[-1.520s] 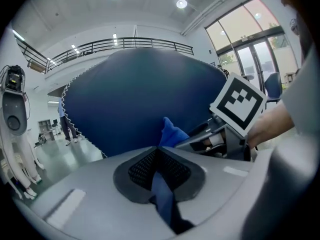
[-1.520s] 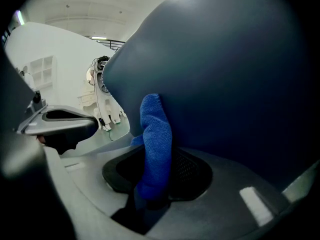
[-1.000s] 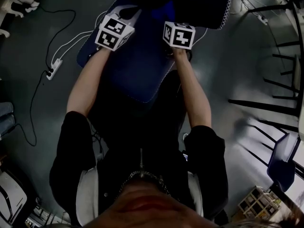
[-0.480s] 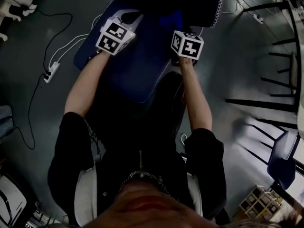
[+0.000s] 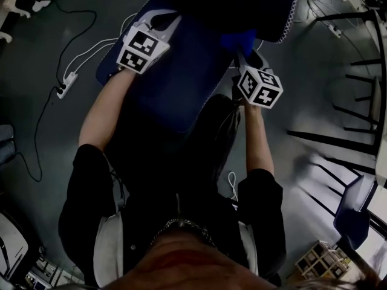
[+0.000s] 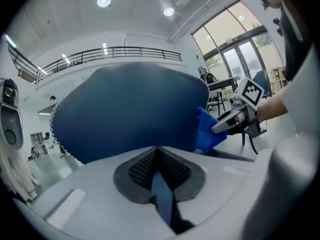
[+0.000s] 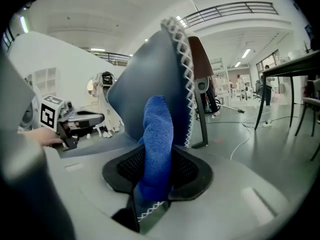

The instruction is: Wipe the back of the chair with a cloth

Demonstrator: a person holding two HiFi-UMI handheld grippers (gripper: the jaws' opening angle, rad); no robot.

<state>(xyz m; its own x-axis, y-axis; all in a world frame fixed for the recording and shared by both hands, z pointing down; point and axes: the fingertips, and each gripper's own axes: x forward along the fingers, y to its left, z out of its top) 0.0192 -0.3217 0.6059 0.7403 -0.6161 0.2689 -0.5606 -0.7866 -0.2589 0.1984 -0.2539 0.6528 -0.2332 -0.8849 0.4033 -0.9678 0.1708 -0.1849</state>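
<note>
Clamping cloth (image 7: pixel 157 134), right gripper (image 6: pixel 218 128), left gripper (image 7: pixel 99 118) pinching chair (image 6: pixel 130 109)

Left tongs (image 6: pixel 158 165) tight on chair edge (image 6: pixel 162 196), cloth (image 6: pixel 205 132) at right

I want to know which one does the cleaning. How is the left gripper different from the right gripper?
The right gripper pinches a fluffy bright blue cloth; the left gripper pinches a thin dark edge of the chair. The right gripper sits by the stitched side edge of the chair back; the left gripper faces its broad surface. Both are shut.
</note>
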